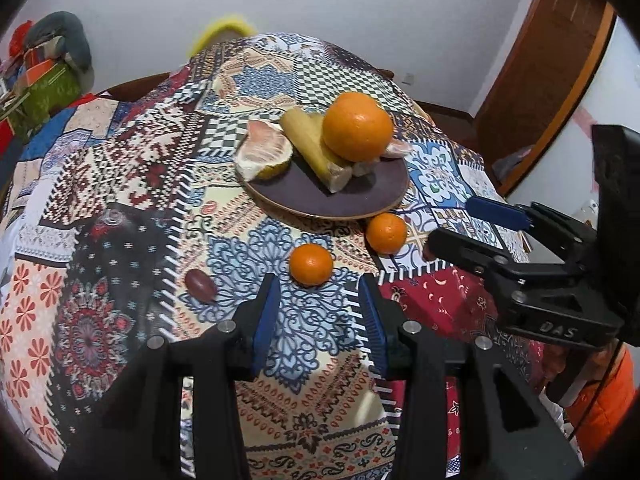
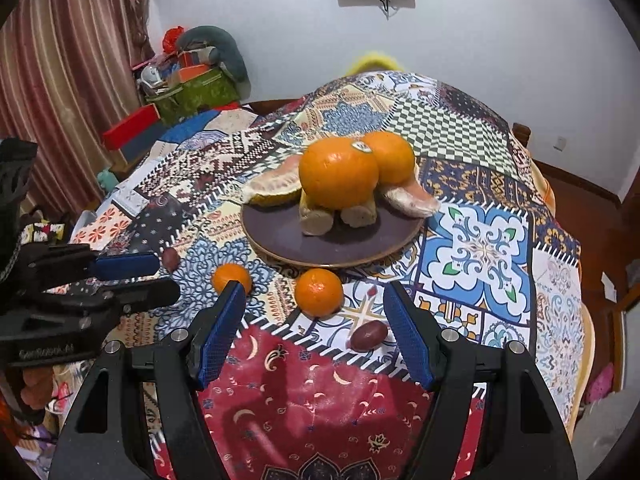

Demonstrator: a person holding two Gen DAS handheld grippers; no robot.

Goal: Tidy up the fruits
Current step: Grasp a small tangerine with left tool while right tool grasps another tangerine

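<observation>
A dark plate (image 1: 360, 196) (image 2: 280, 236) holds large oranges (image 1: 357, 126) (image 2: 338, 172), pomelo pieces (image 1: 262, 154) and pale cane pieces (image 1: 312, 148). Two small tangerines (image 1: 311, 264) (image 1: 386, 233) lie on the cloth in front of it; they also show in the right wrist view (image 2: 319, 292) (image 2: 231, 277). Two dark red dates (image 1: 200, 284) (image 2: 369, 336) lie nearby. My left gripper (image 1: 320, 304) is open, just short of the near tangerine. My right gripper (image 2: 316, 328) is open, the date by its right finger.
A patchwork cloth (image 1: 120, 200) covers the round table. Boxes and clutter (image 2: 188, 80) stand at the far left by a striped curtain (image 2: 60, 80). A wooden door (image 1: 552, 60) is at the right.
</observation>
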